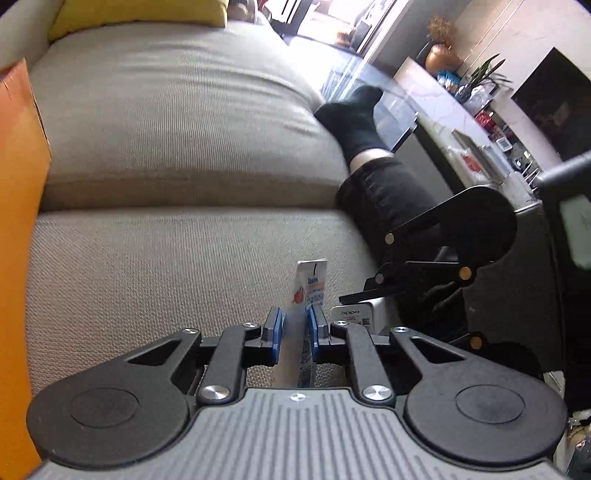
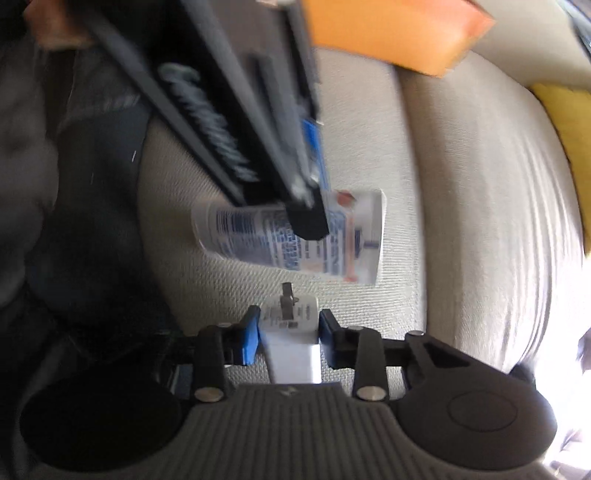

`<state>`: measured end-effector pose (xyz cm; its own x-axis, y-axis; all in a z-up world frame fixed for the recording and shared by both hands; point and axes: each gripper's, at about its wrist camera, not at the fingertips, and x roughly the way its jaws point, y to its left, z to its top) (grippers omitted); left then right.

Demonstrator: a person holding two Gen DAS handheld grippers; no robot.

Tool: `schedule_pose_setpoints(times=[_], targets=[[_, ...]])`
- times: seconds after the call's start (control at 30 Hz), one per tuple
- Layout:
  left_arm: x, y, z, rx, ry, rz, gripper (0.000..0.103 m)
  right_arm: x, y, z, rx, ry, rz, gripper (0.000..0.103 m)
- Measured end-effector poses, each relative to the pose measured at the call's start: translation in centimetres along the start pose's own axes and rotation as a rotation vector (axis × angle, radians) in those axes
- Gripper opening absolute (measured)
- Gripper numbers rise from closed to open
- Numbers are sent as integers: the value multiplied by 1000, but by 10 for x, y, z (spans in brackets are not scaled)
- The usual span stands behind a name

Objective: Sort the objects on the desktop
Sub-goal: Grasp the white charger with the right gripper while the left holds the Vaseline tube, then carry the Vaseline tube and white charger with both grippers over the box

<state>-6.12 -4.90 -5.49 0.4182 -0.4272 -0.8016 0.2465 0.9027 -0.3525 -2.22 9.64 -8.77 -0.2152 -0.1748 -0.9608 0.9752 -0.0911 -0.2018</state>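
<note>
My left gripper [image 1: 294, 326] is shut on a white Vaseline tube [image 1: 309, 286], held edge-on above the grey sofa seat. The same tube [image 2: 258, 236] shows side-on and blurred in the right wrist view, clamped by the left gripper's fingers [image 2: 308, 218]. My right gripper [image 2: 288, 334] is shut on a white OPPO charger [image 2: 291, 328], prongs pointing forward. The charger [image 1: 354, 315] also shows in the left wrist view, just right of the tube, with the right gripper's black linkage above it.
A grey sofa cushion [image 1: 177, 122] fills the area ahead. An orange box [image 1: 18, 236] stands at the left and appears in the right wrist view [image 2: 391, 29]. A yellow pillow [image 1: 140, 11] lies at the back. A person's leg with a black sock [image 1: 358, 114] is at the right, beside a cluttered marble table [image 1: 454, 110].
</note>
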Motion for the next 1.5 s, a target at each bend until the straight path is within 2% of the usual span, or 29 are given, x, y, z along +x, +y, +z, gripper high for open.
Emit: schedule_pose_setpoints(times=[0.17,0.27,0.33,0.4,0.53,0.6,0.7,0.87,1.1,1.33,1.5], targets=[[-33,-8,-8,32,-64,43,15,-24,-22,-2,231,-138,46,34],[-45,-9,-11,52,-67,61,15,-28,-31,-8,383,-204,74,34],[-45,-5,-16,71,-53,97,15,-22,-32,-12,454,-207,65,34],[-42,-5,-21,104,-10,143,15,-13,-27,-16,493,-174,53,34],[-45,-1,-34,101,19,141,15,-8,-12,-29,534,-144,19,34],[-52,6,-39,80,17,133,16,-11,-9,-41,576,-160,12,34],[-52,9,-39,80,-5,139,15,-15,-3,-38,634,-178,11,34],[-66,8,-40,97,-59,152,12,-34,5,-32,624,-199,-25,34],[-118,14,-30,86,-166,152,12,-80,-3,1,594,-307,-58,34],[-196,45,0,77,-302,186,12,-153,-17,70,468,-438,-78,34],[-237,80,27,79,-378,303,12,-170,-34,127,366,-485,-100,34]])
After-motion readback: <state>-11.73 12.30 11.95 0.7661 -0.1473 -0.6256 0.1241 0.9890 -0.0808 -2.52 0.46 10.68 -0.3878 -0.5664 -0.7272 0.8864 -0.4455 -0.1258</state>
